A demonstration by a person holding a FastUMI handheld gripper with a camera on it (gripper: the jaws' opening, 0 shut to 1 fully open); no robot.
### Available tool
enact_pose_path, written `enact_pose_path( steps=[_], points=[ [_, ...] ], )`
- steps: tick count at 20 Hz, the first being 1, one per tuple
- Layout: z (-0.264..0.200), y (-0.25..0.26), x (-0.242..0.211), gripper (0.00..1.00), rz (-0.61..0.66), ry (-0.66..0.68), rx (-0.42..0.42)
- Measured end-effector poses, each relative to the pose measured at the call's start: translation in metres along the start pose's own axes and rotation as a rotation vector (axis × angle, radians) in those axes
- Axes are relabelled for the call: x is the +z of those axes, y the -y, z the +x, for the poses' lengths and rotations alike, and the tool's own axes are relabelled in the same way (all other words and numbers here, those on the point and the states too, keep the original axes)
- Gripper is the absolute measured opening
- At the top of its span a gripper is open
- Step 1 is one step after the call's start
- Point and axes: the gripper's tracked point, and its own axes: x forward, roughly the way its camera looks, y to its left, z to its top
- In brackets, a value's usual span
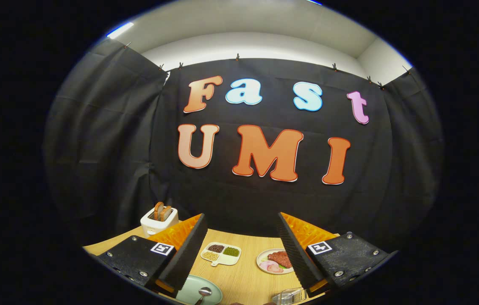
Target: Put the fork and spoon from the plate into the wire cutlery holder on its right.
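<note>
Toaster point(159, 219) with two slices sits at the table's point(243, 275) far left corner, beyond my left finger. Light green plate point(199, 294) lies at the near edge, just under the left finger's tip; a spoon point(203, 293) rests on it, bowl up toward me. I cannot make out the fork from here. Gripper point(241, 250) hangs above the table with fingers spread wide, nothing between them. Ahead, between the fingers, a white divided dish point(221, 253) with beans and grains in three compartments. Right of that, partly behind the right finger, a small plate of meat point(274, 260). Wire cutlery holder point(289, 296) sits at the near edge, below the right finger. My reading: approach stage, nothing picked yet. Next move calls for tipping down and left toward the spoon, fingers kept apart until they straddle its handle.
</note>
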Motion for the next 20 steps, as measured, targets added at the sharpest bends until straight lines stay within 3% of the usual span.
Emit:
enact_pose_path(
  steps=[12, 20],
  points=[
    [0.006, -0.069, -0.156, 0.97, 0.045, -0.568, 0.184],
    [-0.031, -0.103, -0.279, 0.85, 0.043, -1.045, 0.286]
  ],
)
